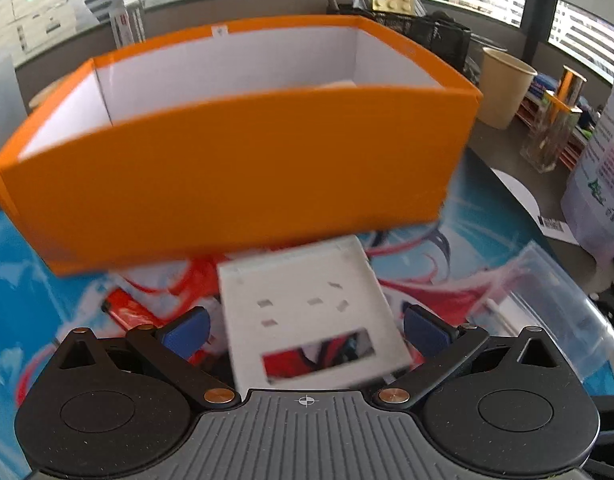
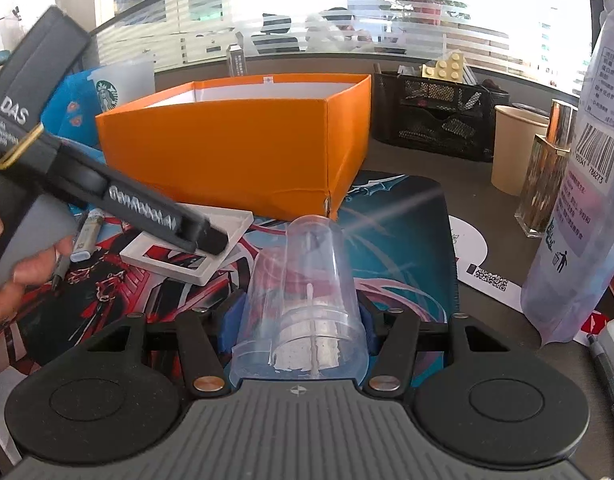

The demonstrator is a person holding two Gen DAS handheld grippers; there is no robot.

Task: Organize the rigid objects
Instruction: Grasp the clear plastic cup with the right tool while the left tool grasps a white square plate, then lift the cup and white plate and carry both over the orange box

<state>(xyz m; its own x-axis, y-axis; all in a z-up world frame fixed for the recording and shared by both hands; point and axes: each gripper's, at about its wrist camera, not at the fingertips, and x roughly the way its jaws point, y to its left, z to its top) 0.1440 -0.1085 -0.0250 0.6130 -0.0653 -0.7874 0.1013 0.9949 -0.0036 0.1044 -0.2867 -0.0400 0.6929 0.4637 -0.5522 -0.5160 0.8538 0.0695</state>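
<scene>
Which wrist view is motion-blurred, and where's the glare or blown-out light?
Left wrist view: motion-blurred, with the orange box and white plastic frame smeared along their edges, and fisheye bowing of the box's front wall. Right wrist view: sharp; the windows behind are blown out, and a bright glare streak crosses the printed mat just past the clear plastic cup.

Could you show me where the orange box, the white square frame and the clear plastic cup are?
orange box [image 1: 235, 168], left wrist view, front wall.
white square frame [image 1: 307, 300], left wrist view, flat middle.
clear plastic cup [image 2: 307, 280], right wrist view, side wall.
</scene>
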